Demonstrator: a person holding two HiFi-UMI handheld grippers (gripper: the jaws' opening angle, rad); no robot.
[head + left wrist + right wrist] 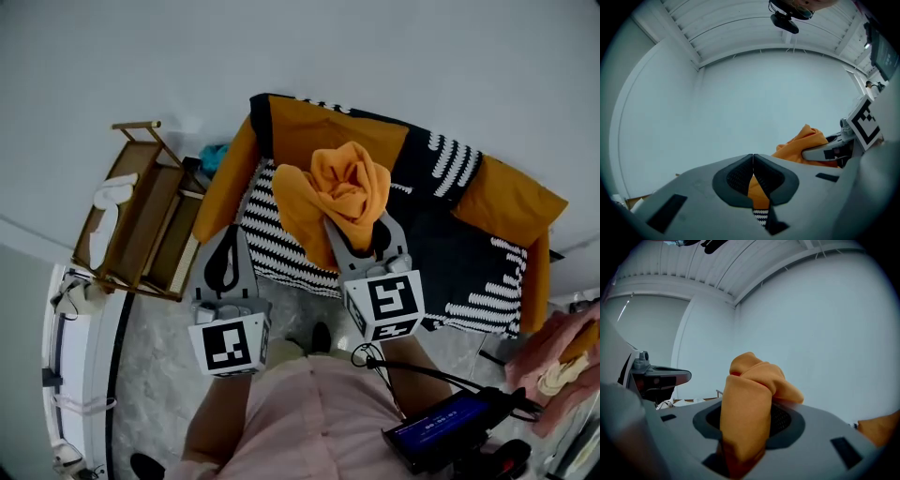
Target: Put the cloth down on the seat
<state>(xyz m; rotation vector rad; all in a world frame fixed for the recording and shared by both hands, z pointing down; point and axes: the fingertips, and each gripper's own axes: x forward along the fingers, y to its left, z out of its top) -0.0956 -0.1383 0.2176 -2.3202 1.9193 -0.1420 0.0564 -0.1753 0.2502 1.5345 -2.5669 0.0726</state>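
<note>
So far nothing is down — the orange cloth (345, 192) hangs bunched above the seat (450, 253), clenched in the right tongs (364, 242), the left tongs (228, 239) pressed together empty — lowering and letting go are left to do.

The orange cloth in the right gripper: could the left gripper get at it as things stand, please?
Probably yes: the orange cloth, clamped in the right gripper, sits close beside the left gripper, nothing between them; the left's shut jaws must open.
</note>
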